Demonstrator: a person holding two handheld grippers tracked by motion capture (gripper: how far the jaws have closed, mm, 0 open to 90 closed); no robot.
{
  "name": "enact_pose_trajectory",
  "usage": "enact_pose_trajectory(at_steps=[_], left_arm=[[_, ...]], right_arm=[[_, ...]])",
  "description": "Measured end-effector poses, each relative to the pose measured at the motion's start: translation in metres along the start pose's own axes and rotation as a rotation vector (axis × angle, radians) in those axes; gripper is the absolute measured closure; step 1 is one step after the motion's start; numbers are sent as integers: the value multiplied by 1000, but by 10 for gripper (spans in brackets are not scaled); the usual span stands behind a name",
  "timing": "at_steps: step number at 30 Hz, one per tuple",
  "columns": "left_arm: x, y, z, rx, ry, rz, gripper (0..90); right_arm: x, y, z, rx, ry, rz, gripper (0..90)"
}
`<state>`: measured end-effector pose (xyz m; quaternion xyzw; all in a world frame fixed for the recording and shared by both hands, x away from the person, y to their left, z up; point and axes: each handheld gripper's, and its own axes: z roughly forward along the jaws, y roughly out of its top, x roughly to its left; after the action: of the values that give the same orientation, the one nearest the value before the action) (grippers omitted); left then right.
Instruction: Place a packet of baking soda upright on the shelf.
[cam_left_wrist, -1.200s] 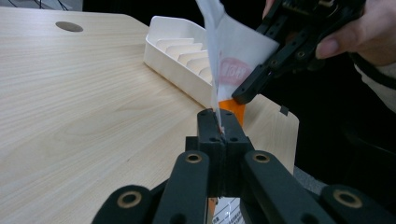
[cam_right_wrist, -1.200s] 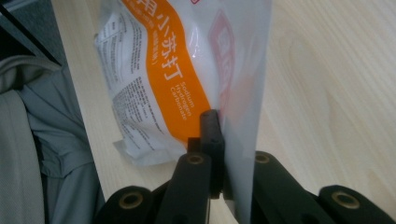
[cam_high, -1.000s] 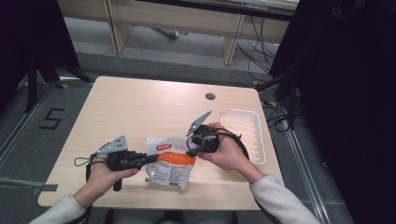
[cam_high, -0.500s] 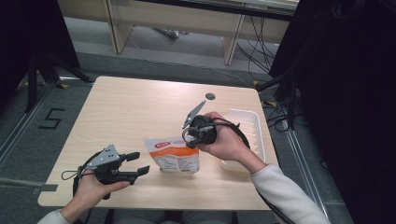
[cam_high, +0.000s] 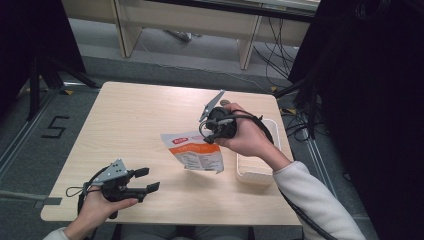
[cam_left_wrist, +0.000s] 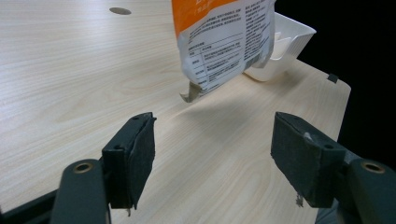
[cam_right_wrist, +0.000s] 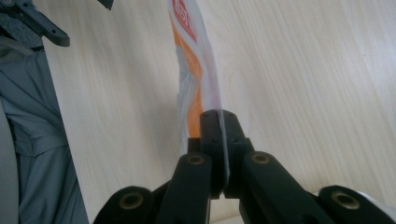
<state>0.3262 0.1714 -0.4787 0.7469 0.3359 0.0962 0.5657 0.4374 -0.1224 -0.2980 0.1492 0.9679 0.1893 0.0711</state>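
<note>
High view has the right hand (cam_high: 248, 137) raised over the middle of the table (cam_high: 150, 107), wrist bent so the right gripper (cam_high: 216, 136) points back toward the near-left, its jaws pinched tight on one edge of an orange-and-white pouch (cam_high: 195, 155). Right gripper view confirms it: the two black jaws meet with the pouch (cam_right_wrist: 194, 70) edge squeezed between them, the packet seen almost edge-on against the wood. The pouch hangs tilted, its lower corner clear of the tabletop in the left gripper view, where its printed back (cam_left_wrist: 224, 46) floats above its own shadow. The left hand (cam_high: 100, 207) rests low at the near-left corner, holding the left gripper (cam_high: 147, 180) roughly level and aimed right; its jaws stand wide apart with nothing between them, the pads (cam_left_wrist: 135, 158) framing bare wood. A white tray (cam_high: 255, 170) sits at the right edge of the table, just right of the pouch and partly under the right forearm. A small dark round spot (cam_left_wrist: 120, 10) marks the far part of the tabletop. The far-left half of the table lies bare. Beyond the far edge are grey floor, pale desk legs and loose cables (cam_high: 272, 47); a "5" (cam_high: 54, 127) is marked on the floor to the left, and dark curtain closes the right side.
</note>
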Motion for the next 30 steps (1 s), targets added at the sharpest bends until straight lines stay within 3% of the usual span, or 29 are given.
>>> enact_pose_trajectory(at_steps=[5, 7, 10, 12, 13, 14, 15, 18, 20, 23, 28, 30], left_arm=[[-2, -1, 2, 5, -1, -21, 301], [-3, -1, 3, 0, 6, -22, 299], [-1, 0, 3, -6, -10, 11, 297], [-3, -1, 3, -11, 0, -24, 295], [-3, -1, 2, -10, 0, -16, 295], [-2, -1, 2, -9, -1, -1, 295], [-2, -1, 2, -13, -2, -21, 295], [-2, -2, 2, -10, 6, -25, 296], [-3, -2, 2, -4, 11, -23, 295], [-3, -3, 1, -3, 18, -30, 295], [-1, -3, 1, -1, 10, -1, 295], [-1, -3, 1, 0, 11, -2, 295]], right_arm=[[-3, 2, -6, -4, 1, -22, 900], [-4, 2, -9, 4, 6, -10, 900], [-6, 3, -12, 6, 0, -8, 900], [-8, 2, -14, 11, 6, 1, 900], [-8, 2, -15, 5, 7, 5, 900], [-10, 2, -16, 5, 9, -18, 900], [-10, 1, -17, 8, 13, -5, 900], [-13, 0, -19, 9, 19, -35, 900], [-15, -1, -20, 16, 19, -21, 900], [-18, -4, -21, 12, 18, -44, 900], [-22, -7, -22, 23, 28, -32, 900], [-24, -6, -23, 20, 30, -49, 900]])
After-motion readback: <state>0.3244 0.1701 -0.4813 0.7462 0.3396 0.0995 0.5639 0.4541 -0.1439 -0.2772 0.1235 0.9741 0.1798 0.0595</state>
